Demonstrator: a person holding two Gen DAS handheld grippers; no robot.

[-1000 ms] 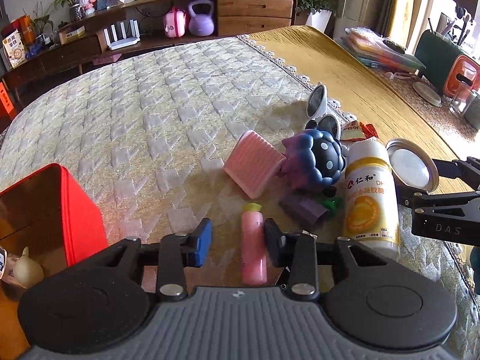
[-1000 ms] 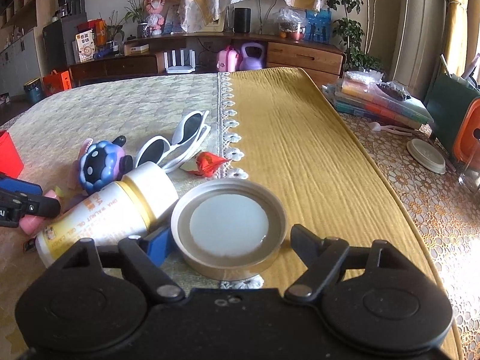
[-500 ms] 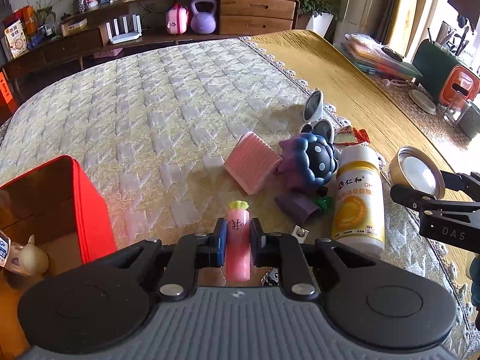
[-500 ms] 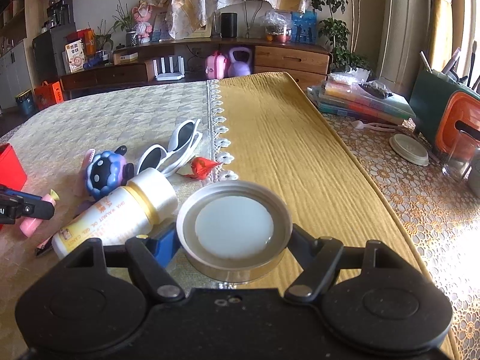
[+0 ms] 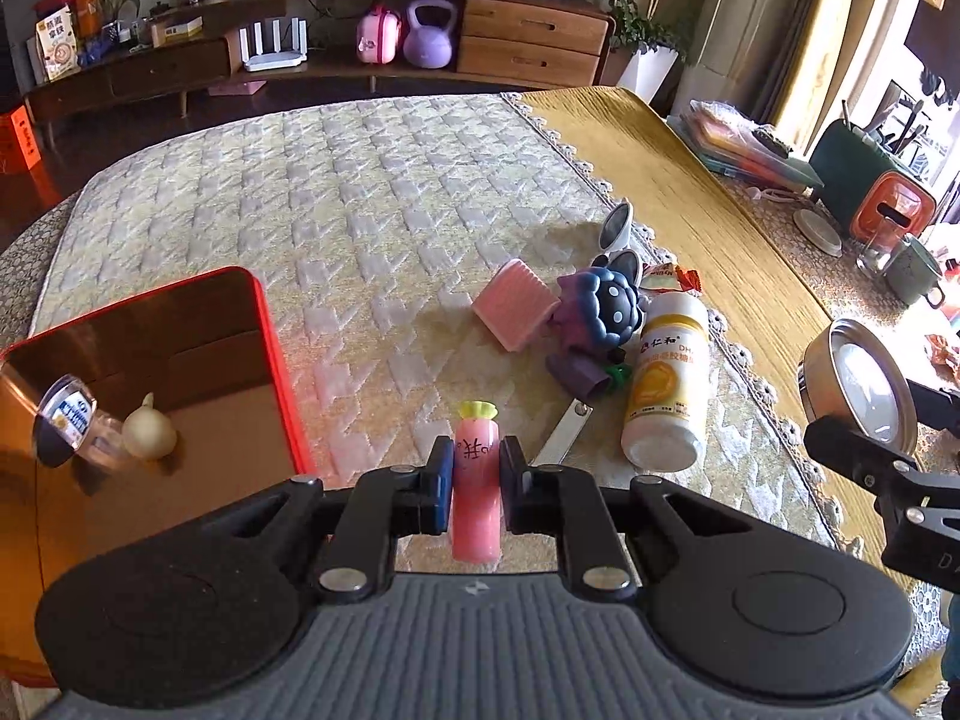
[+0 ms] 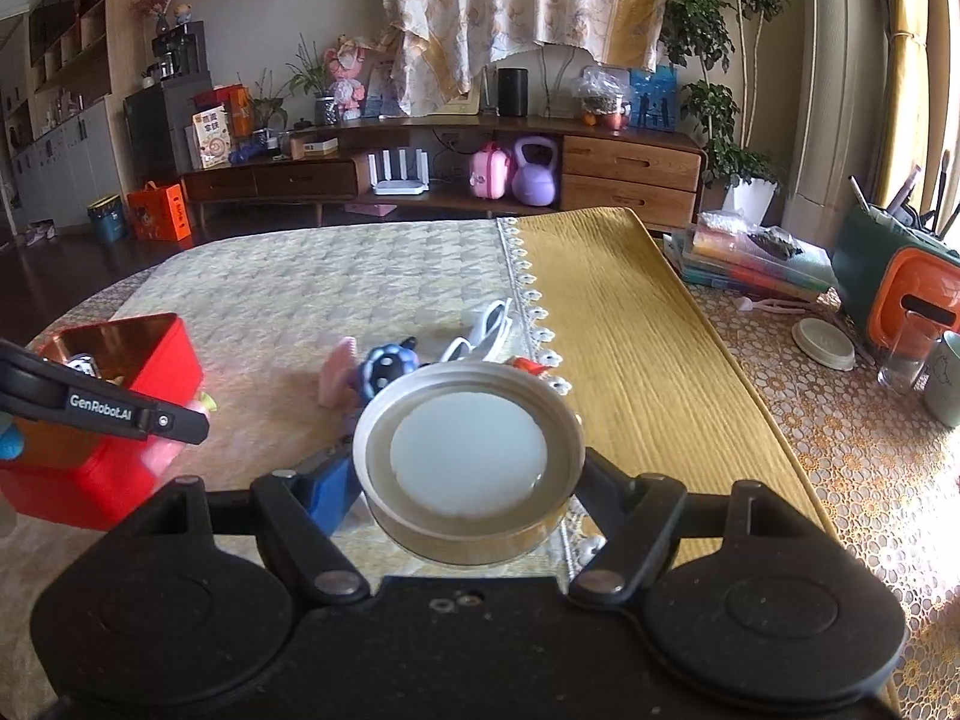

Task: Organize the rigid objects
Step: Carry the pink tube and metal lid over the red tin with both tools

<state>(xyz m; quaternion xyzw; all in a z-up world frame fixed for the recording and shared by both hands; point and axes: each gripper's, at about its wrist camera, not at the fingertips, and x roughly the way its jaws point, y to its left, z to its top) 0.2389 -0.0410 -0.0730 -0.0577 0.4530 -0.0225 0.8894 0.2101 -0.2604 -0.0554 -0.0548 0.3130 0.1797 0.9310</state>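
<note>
Two grippers carry our loads. Our left gripper [image 5: 474, 480] pinches a small pink plastic bottle with a yellow cap [image 5: 476, 483] between its pads, clear of the quilted cream tablecloth [image 5: 372, 198]; the bottle's lower end is hidden behind the gripper body. At ten o'clock sits an open red box [image 5: 273, 354], cut off by the frame edge, its contents hard to make out. Our right gripper [image 6: 471, 477] clamps a round metal lid with a white centre [image 6: 468, 459], which hides a dark blue spotted toy [image 6: 384, 369] at eleven o'clock and one fingertip.
</note>
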